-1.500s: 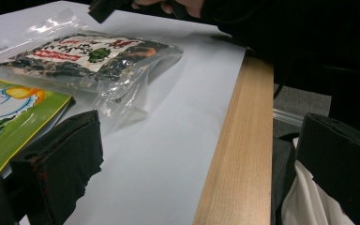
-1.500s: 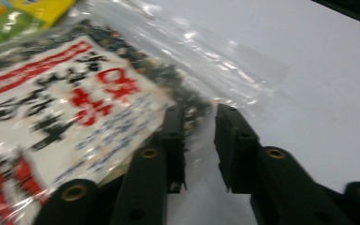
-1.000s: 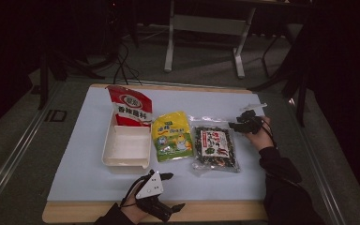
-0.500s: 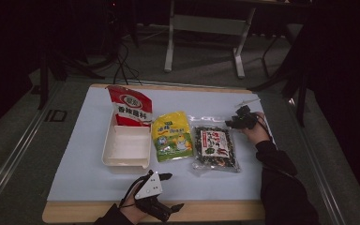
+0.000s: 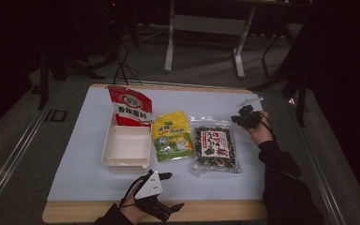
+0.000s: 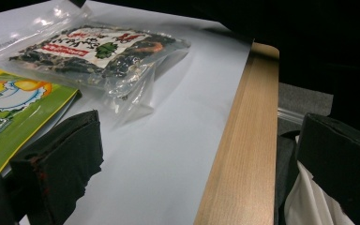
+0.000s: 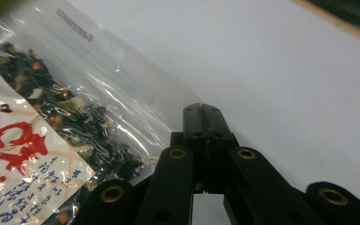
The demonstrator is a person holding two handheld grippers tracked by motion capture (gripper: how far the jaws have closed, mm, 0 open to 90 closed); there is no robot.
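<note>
L gripper [image 5: 172, 190] at near edge of surface [image 5: 84, 154]; fingers wide apart, empty.
Seaweed bag [image 5: 214, 147] flat, just right of yellow bag [image 5: 171, 137].
R gripper [image 5: 243, 117] at bag's far right corner. Fingers just closed, pressed together; film between them? Can't tell.
Tip: pinch clear rim only, lift slow, else slips.
R gripper view: rim right at fingers [image 7: 201, 123]. High view too dark for that.

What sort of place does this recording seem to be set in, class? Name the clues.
Probably a lab or workshop set up for recording, not a home. A wooden table with a pale mat stands on grey floor among metal stand legs and loose cables, with snack packets and a white tray laid out in a row.
</note>
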